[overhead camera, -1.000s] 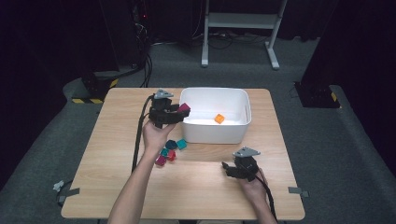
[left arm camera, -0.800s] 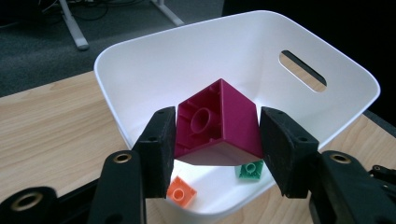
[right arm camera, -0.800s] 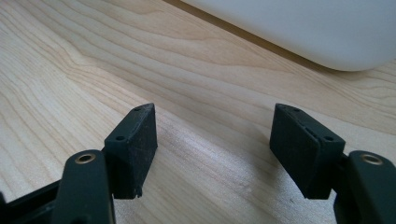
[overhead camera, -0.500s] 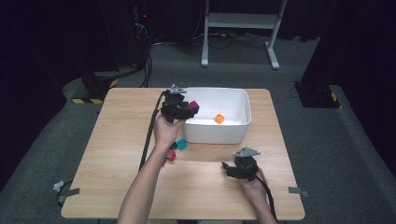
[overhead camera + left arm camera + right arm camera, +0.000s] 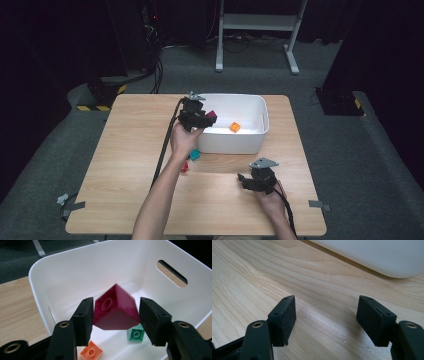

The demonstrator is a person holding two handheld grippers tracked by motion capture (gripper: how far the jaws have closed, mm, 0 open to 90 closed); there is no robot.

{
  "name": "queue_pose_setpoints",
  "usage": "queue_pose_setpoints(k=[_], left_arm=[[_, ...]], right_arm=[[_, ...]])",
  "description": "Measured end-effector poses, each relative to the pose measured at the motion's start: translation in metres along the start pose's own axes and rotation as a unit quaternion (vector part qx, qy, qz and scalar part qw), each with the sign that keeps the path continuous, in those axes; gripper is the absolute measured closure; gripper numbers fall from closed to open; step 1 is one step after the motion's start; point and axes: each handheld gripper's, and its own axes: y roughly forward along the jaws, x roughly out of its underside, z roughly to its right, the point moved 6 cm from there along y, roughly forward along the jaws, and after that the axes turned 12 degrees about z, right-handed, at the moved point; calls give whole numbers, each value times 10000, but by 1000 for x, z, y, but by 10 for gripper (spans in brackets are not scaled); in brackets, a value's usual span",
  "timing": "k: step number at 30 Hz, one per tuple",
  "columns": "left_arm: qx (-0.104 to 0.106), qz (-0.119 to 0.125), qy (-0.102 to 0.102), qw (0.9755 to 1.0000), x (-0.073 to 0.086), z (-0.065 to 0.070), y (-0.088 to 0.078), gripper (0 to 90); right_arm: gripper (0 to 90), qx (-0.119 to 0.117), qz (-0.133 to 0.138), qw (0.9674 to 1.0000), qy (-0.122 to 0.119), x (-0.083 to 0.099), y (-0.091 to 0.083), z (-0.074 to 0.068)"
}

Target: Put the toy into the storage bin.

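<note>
Holding orange brick, mint brick: white bin | left tool opening, magenta brick between | right tool open

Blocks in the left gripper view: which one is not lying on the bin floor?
The magenta block, tilted between the just-opening jaws of the left gripper. The orange block and green block lie on the floor of the white bin.
</note>
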Motion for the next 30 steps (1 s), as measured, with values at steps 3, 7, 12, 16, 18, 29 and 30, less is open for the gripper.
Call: queue_pose_setpoints(k=[3,7,12,16,18,29,30], left_arm=[[17,102,-107,9999,-2,0,-1,390],[-80,146,7,9999,-4,-1,-5,378],[-15,355,22,9994,-6,-1,-13,338],[9,532,-14,9986,-7,-6,-22,303],[-1,582,-106,9982,-7,-8,-27,292],[-129,601,-62,9981,5,-24,-58,276],[-129,609,-69,9980,7,-25,-61,278]], right_arm=[[320,1,-2,10000,4,0,0,0],[319,-1,-3,10000,3,0,0,0],[318,-1,-4,10000,5,0,0,0],[318,0,-2,10000,-5,0,0,0],[318,1,-4,10000,10,0,0,0],[318,-3,-1,10000,-1,0,0,0],[318,-2,-4,10000,8,0,0,0]])
